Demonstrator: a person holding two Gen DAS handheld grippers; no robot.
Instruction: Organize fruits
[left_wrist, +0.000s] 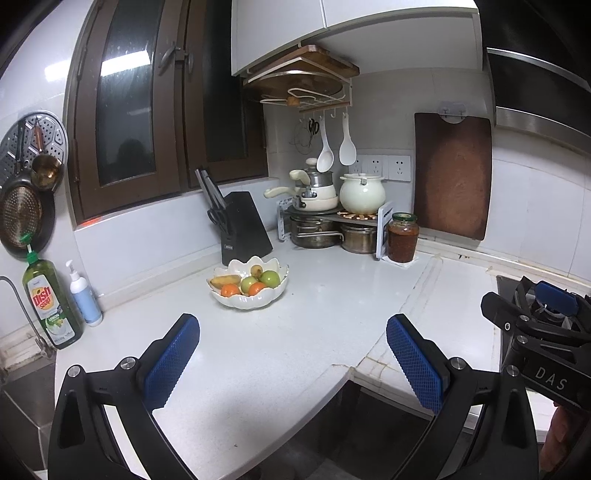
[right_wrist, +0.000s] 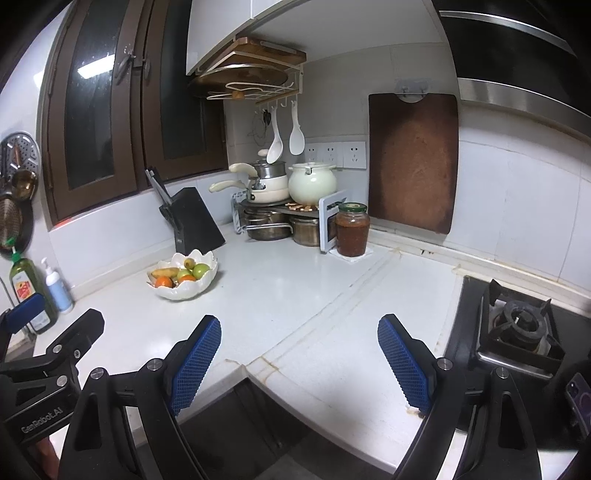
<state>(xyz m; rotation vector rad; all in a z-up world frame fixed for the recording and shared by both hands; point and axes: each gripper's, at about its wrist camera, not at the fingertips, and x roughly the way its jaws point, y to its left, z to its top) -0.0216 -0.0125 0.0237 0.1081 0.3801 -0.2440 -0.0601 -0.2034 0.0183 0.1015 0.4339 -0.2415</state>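
Nearest the cameras, the left gripper (left_wrist: 293, 354) is hanging with its blue pads spread wide and nothing between them, over the white countertop (left_wrist: 314, 332) just inside its front edge, where the counter is bending around an inner corner. The right gripper (right_wrist: 299, 358) is sitting beside it, also spread wide and empty, above the same corner notch. Bare countertop is stretching ahead of both, giving open room up to the fruit bowl (left_wrist: 248, 300).

The left wrist view is showing the right gripper's tip at its right edge, plus a dish soap bottle (left_wrist: 51, 302) and a white pump bottle (left_wrist: 85, 295) standing near the counter's left edge. The right wrist view is showing the gas burner (right_wrist: 521, 325) set into the counter at the right, and a phone (right_wrist: 578, 402) lying at the far right edge, both largely outside the other view.

The white scalloped fruit bowl is resting mid-counter, well apart from both grippers, holding oranges (left_wrist: 229, 290), green apples (left_wrist: 269, 278) and a yellowish fruit (left_wrist: 225, 281). Behind it a black knife block (left_wrist: 243, 229) is standing. Farther back in the corner, a rack is carrying cream pots (left_wrist: 362, 194) over steel pans (left_wrist: 317, 234), with a jar (left_wrist: 402, 238) of reddish-brown preserve beside it and a wooden cutting board (left_wrist: 452, 177) hanging on the wall.
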